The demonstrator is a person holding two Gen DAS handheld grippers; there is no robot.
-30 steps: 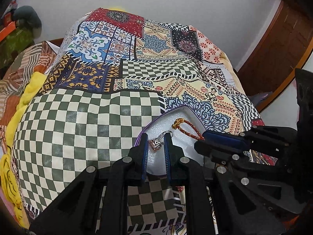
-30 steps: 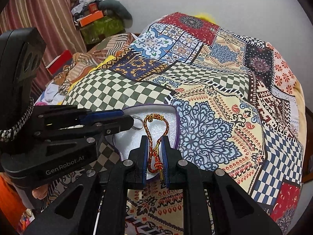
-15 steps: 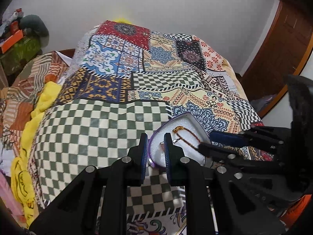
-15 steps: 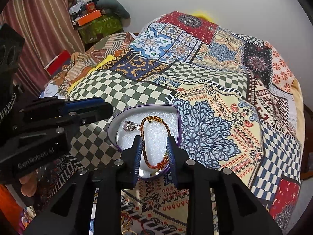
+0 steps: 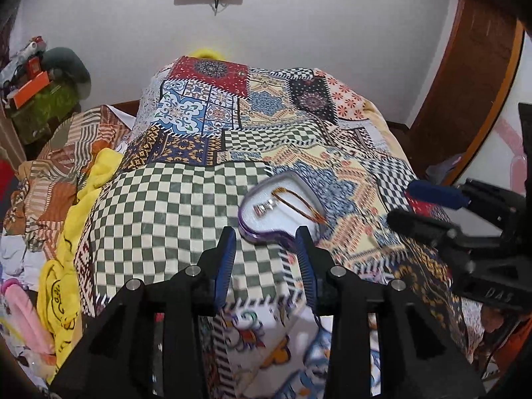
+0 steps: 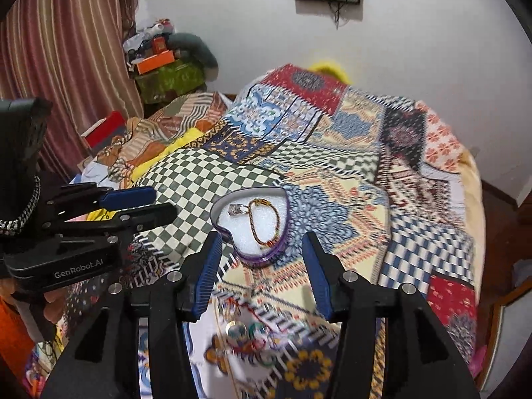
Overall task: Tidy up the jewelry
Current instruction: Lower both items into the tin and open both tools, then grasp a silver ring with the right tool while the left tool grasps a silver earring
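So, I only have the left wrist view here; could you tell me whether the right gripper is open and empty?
Observer: Yes. In its own camera the right gripper is open wide, with nothing between its pads; the heart-shaped box lies just ahead of the gap.
Operator: Thank you. Is any jewelry lying outside the box?
Observer: Yes, a few small pieces lie on the bedspread, nearer to the right gripper than the box. They are blurred; one looks round and shiny.
Operator: And is the bracelet fully inside?
Observer: From the right wrist, yes: the bracelet lies as a loop on the white lining, within the rim, with the silver charm at its left.
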